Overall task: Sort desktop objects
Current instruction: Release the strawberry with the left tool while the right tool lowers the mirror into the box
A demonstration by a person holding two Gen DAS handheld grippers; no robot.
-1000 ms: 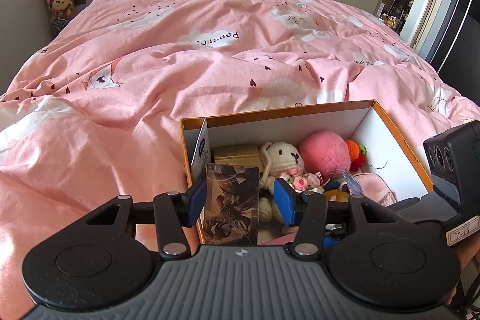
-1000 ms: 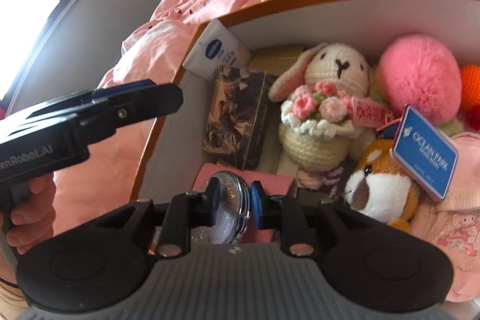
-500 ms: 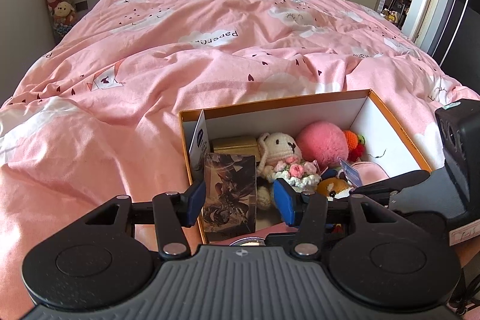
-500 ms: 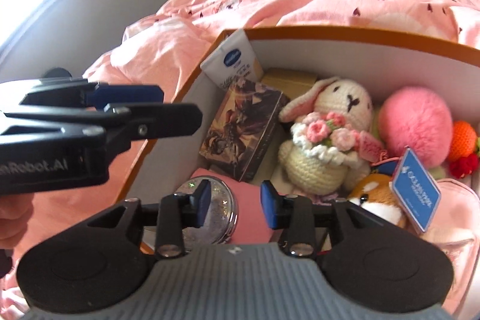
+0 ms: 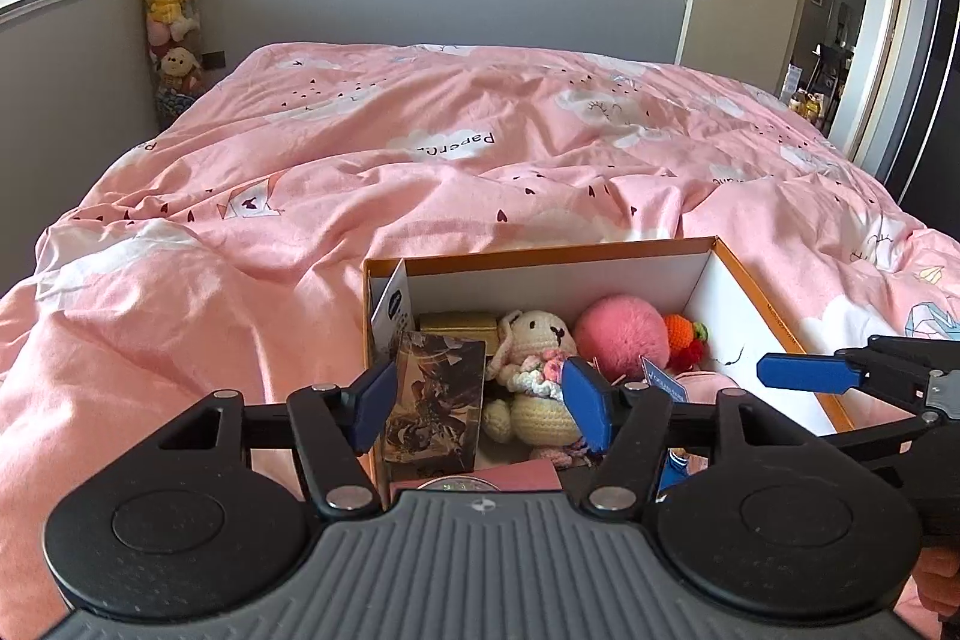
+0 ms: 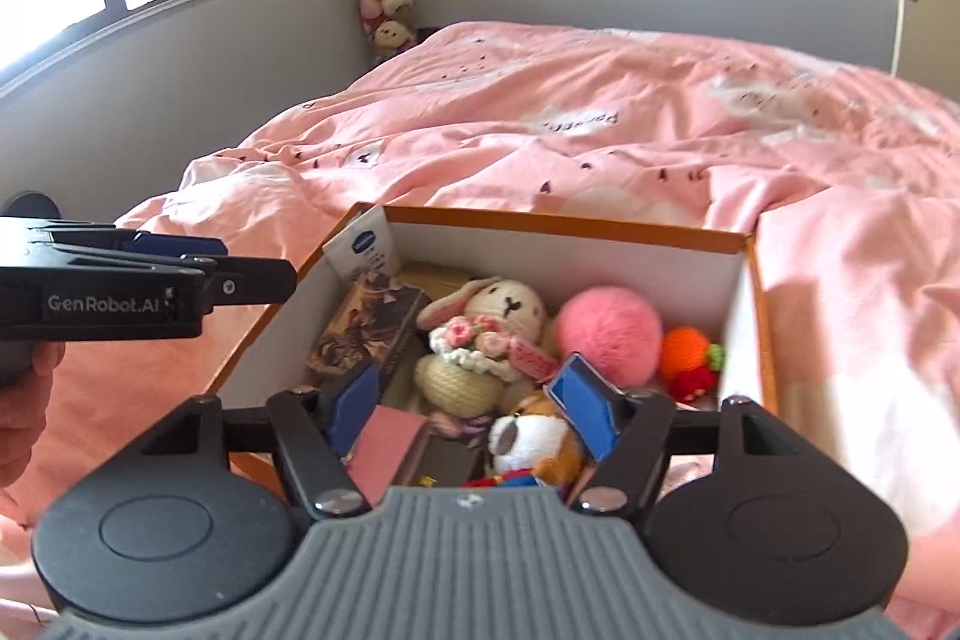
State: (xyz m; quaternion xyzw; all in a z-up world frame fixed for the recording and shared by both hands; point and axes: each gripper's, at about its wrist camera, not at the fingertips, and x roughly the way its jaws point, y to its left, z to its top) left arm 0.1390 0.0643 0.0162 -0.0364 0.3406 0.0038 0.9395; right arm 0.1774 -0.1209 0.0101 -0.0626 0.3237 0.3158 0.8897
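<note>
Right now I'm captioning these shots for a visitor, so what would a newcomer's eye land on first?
The pink duvet fills most of each view. On it sits an orange-rimmed box crammed with toys, the fluffy pink ball and crocheted bunny side by side towards its far wall. In the room's corner a tall stack of plush toys climbs the wall beside the window.

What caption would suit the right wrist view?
Open right tool above a box of plush toys on a pink bed.
</note>
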